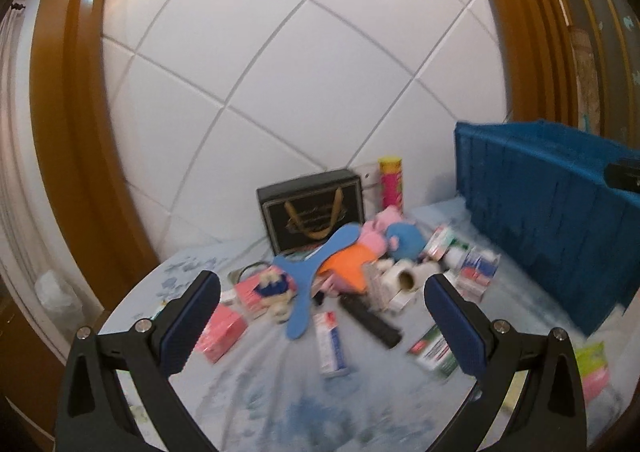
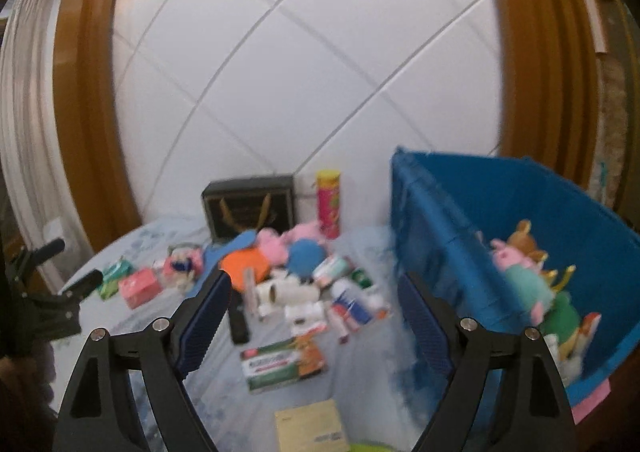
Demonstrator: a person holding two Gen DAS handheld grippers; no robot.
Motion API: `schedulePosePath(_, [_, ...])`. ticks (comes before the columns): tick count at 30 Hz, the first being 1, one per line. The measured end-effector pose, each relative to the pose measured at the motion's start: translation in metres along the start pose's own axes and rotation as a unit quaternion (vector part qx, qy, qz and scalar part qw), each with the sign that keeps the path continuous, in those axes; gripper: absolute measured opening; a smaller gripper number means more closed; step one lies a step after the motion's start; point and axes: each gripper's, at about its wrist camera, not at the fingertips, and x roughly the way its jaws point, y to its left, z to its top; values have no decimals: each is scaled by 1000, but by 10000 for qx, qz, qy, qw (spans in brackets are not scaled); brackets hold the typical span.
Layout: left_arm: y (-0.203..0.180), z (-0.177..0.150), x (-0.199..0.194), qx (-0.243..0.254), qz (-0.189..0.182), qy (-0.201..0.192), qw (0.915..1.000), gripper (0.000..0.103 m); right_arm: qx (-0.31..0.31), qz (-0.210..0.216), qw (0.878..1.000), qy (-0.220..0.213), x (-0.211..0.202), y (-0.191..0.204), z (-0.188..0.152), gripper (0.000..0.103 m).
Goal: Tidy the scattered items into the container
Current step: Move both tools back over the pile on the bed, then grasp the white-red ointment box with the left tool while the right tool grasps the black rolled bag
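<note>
The left gripper (image 1: 322, 300) has its jaws spread wide with nothing between the pads; it hangs above a heap of scattered items on a worktop (image 1: 256, 384) covered in pale blue patterned cloth; the right gripper (image 2: 316, 302) likewise has its jaws released and empty — no item is touched by either. The blue bin (image 2: 472, 212) stands on the worktop to the right of the heap, against the white tiled wall (image 1: 280, 52); in the right wrist view it already holds several soft toys (image 2: 520, 264). The heap lies just beside the bin: a pink plush pig (image 1: 378, 228) with an orange body rests at the centre, a blue flat cut-out (image 1: 308, 276) lies across it, a roll of tape (image 1: 406, 278) and a black remote (image 1: 370, 318) lie nearer the camera. Small medicine boxes (image 2: 284, 366) are spread around the heap — some pink, some green and white. A black gift bag (image 1: 312, 210) and a pink-and-yellow canister (image 1: 391, 184) stand upright at the wall behind the heap; both views are blurred.
</note>
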Motion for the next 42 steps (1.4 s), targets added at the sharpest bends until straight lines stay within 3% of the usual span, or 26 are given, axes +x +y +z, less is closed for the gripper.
schedulePosePath(5, [21, -38, 36, -245, 97, 473, 9985, 103, 29, 148, 9993, 350, 34, 17, -29, 85])
schedulePosePath(9, [16, -60, 72, -292, 125, 771, 9965, 103, -243, 345, 9962, 756, 77, 30, -55, 85])
schedulePosePath(18, [1, -88, 166, -242, 164, 1208, 9923, 103, -553, 1336, 9774, 1540, 207, 79, -77, 84])
schedulePosePath(20, [-2, -90, 185, -213, 118, 1322, 9909, 103, -609, 1390, 9701, 1895, 239, 90, -85, 77])
schedulePosePath(22, [-5, -94, 204, -215, 30, 1434, 9894, 103, -688, 1385, 9631, 2203, 266, 99, -91, 64])
schedulePosePath(27, [-13, -107, 246, 44, -176, 1810, 9833, 103, -673, 1353, 9501, 2730, 324, 111, -105, 63])
schedulePosePath(32, [-16, -117, 273, 62, -403, 2058, 9777, 103, -718, 1431, 9368, 3110, 363, 119, -119, 53])
schedulePosePath(34, [-18, -122, 280, 23, -550, 2145, 9752, 103, -721, 1460, 9318, 3243, 374, 120, -122, 37])
schedulePosePath(35, [-19, -124, 283, 2, -611, 2190, 9738, 103, -729, 1477, 9293, 3305, 378, 120, -124, 35])
schedulePosePath(37, [-21, -130, 289, -13, -745, 2324, 9698, 84, -772, 1512, 9258, 3378, 384, 123, -127, 35])
schedulePosePath(39, [-23, -133, 294, -32, -847, 2425, 9665, 73, -830, 1498, 9245, 3405, 388, 126, -128, 35])
schedulePosePath(42, [-22, -137, 297, -97, -991, 2516, 9627, 67, -805, 1522, 9224, 3459, 394, 126, -130, 35])
